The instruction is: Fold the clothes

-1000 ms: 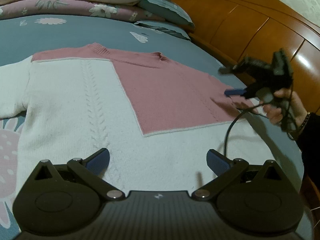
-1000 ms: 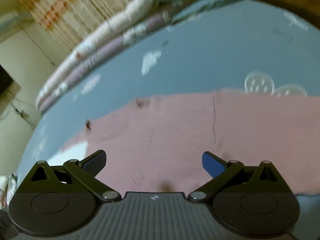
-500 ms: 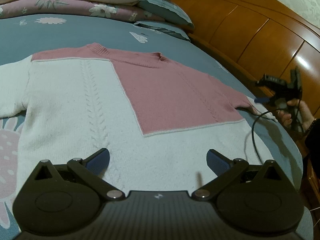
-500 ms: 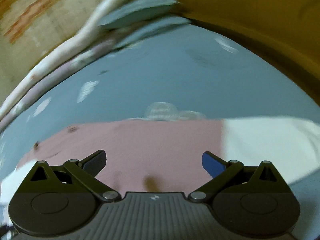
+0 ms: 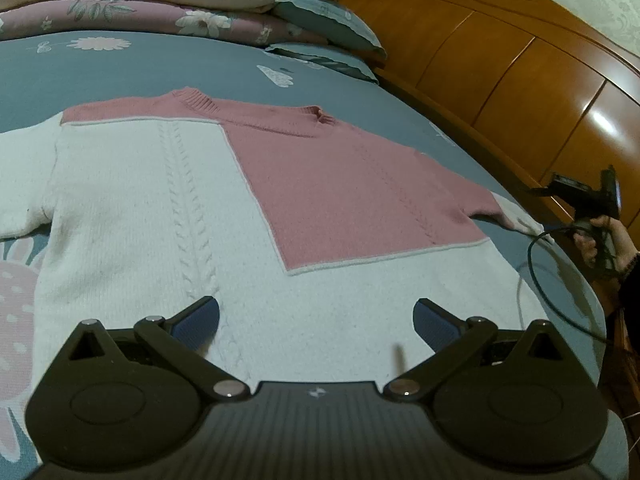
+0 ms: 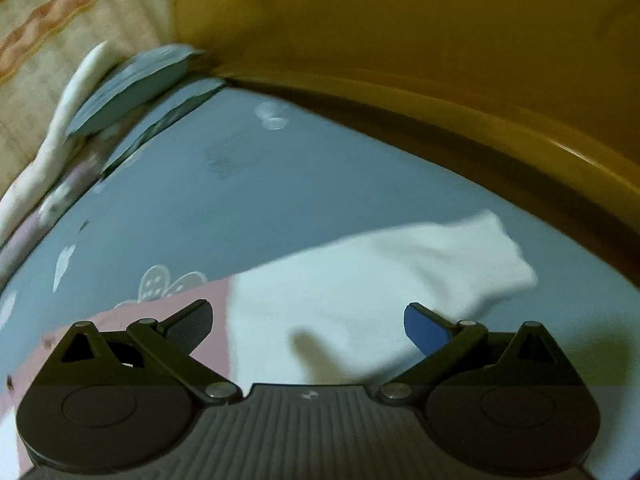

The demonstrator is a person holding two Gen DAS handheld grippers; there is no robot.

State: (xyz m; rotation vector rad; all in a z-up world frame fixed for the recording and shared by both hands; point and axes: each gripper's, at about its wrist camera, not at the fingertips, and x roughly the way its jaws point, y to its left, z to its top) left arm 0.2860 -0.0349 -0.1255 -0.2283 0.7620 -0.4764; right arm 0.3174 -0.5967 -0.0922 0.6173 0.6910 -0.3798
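your left hand-held gripper point(image 5: 316, 316) hung over the white lower half of the sweater point(image 5: 168, 216), its blue-padded fingers spread wide apart and holding nothing. your right hand-held gripper point(image 6: 308, 320) was also spread wide and empty, poised over the sweater's white sleeve end point(image 6: 400, 272), just past the seam where the pink cloth meets the white. in the left wrist view that same gripper point(image 5: 580, 192) showed at the sweater's far right side, gripped in your hand point(image 5: 604, 244), with a black cable point(image 5: 536, 264) looping from it beside the sweater's hem.

the sweater lay flat and spread open on the bed point(image 5: 120, 60), neck away from the left gripper. its pink block point(image 5: 340, 184) covered the upper right of the front and ran across the shoulders; the rest was white, with a cable-knit rib down the middle. one sleeve stretched off to the sweater's left, the other reached toward the wooden headboard point(image 5: 520, 60).

beyond the sweater's collar, folded floral quilts point(image 5: 160, 0) and blue-grey pillows point(image 5: 332, 24) were stacked on the blue sheet, the pillows lying next to the headboard.
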